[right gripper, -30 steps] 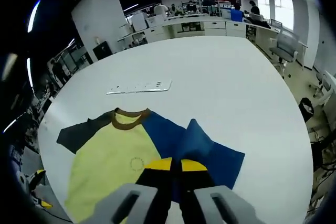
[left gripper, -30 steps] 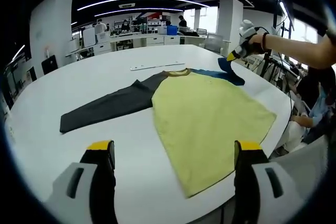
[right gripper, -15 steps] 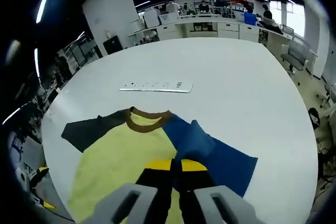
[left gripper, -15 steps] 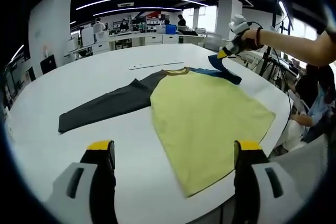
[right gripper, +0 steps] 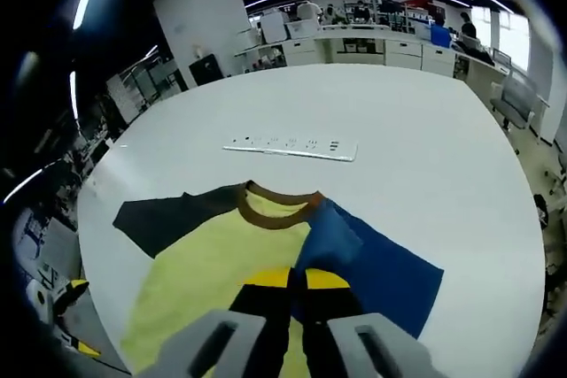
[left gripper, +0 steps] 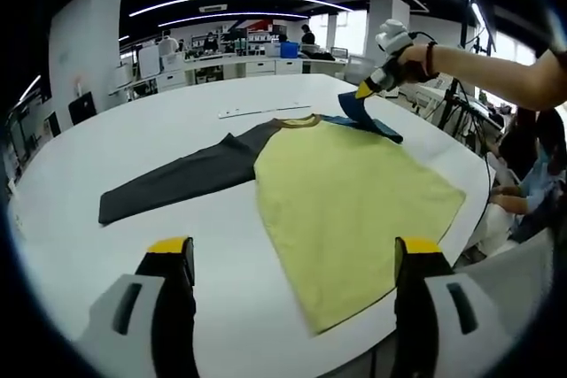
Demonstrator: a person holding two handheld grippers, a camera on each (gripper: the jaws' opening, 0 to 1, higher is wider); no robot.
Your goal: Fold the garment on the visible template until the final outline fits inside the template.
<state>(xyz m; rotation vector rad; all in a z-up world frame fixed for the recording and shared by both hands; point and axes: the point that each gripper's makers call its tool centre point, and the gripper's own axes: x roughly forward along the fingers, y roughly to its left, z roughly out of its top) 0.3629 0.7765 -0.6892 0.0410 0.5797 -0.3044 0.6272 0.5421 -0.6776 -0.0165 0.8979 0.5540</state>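
A shirt [left gripper: 345, 188] lies flat on the round white table [left gripper: 177, 130], its dark sleeve [left gripper: 177, 179] stretched away from the yellow body. The right gripper [right gripper: 297, 279] pinches the blue sleeve [right gripper: 372, 258], lifted above the collar [right gripper: 275, 210]. The left gripper [left gripper: 292, 258] hangs near the hem, jaws wide apart. A white strip [right gripper: 292, 146] lies beyond the collar.

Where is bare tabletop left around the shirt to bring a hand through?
The white round table is bare between the dark grey sleeve and the white power strip, beyond that strip, and between the left gripper and the sleeve. It is crowded at the blue sleeve, which the right gripper pinches beside the yellow shirt body.
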